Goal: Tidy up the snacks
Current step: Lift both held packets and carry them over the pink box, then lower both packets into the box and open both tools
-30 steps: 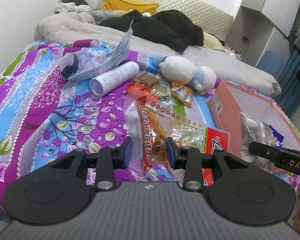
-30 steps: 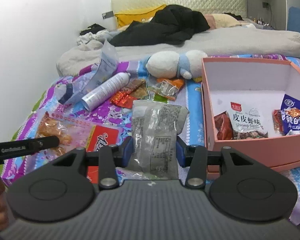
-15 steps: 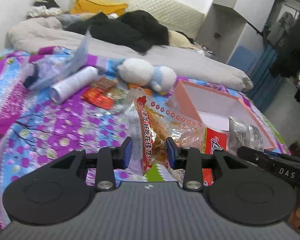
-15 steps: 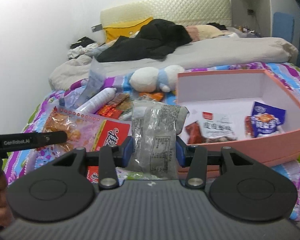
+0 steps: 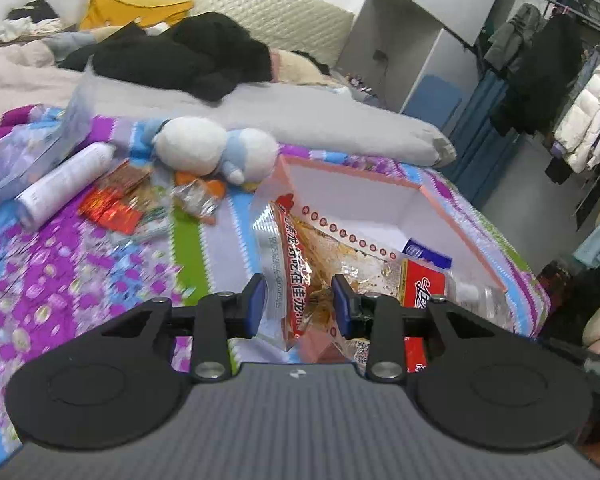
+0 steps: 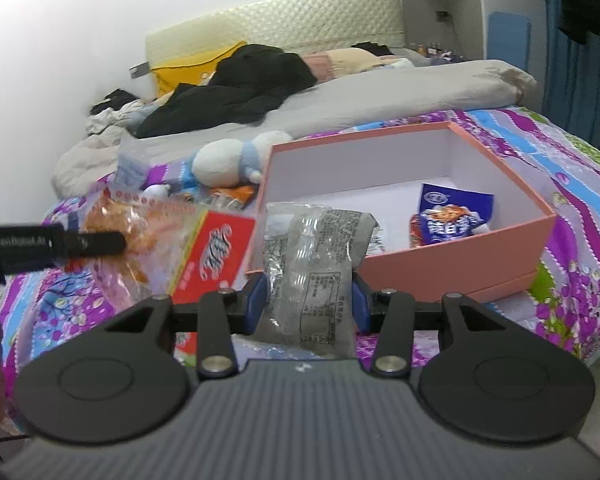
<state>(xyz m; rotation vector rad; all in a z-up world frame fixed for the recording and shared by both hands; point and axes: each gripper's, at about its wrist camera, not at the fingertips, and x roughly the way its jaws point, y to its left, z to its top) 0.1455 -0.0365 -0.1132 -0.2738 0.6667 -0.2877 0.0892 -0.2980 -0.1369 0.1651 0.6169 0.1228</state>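
While the open pink cardboard box (image 6: 456,268) holds a blue snack packet (image 6: 452,216), left tongs (image 5: 298,308) grip a red-and-clear snack bag (image 5: 300,264), right tongs (image 6: 310,304) a grey foil pouch (image 6: 312,264); print unreadable.

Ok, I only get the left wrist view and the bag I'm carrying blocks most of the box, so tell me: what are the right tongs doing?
Observer: The right tongs are shut on a grey-clear packet.
Operator: Any room left to drop things?
Observer: Yes. The pink box shows one blue packet with bare white floor behind it.
Operator: And what I'm carrying?
Observer: From the right wrist view your orange snack bag appears left of the box's left wall, not over the opening.
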